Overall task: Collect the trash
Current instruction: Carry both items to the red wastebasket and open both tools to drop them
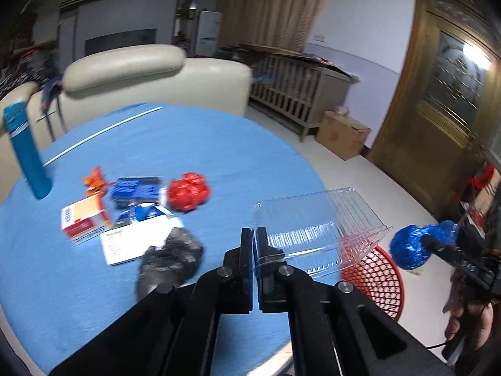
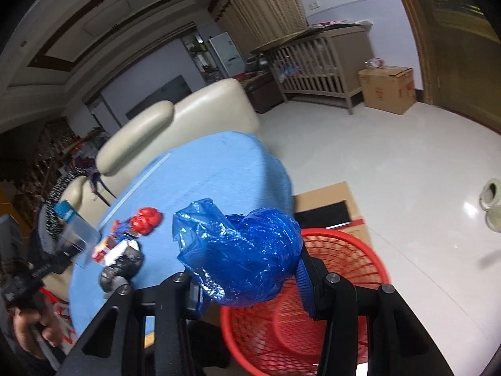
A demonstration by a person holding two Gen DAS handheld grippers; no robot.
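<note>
The blue-covered counter [image 1: 194, 156] carries small boxes [image 1: 82, 219] whose print is too blurred to read. Beside it on the floor stands a red mesh basket [image 2: 353, 250]. The left gripper [image 1: 254, 235] is clamped on a clear ribbed plastic container [image 1: 313, 228]; the right gripper [image 2: 250, 285] pinches a crumpled blue plastic bag [image 2: 241, 250] above the basket.

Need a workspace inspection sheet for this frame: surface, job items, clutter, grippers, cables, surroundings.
Surface: round blue table.
Job's things: red mesh basket on floor beside table; red wad, black wad, small boxes on table.
Clutter: blue bottle.
Grippers: left gripper shut on clear plastic container; right gripper holds blue plastic bag over basket.
Cables: thin one below right hand.
Surroundings: cream sofa, crib, cardboard box.
</note>
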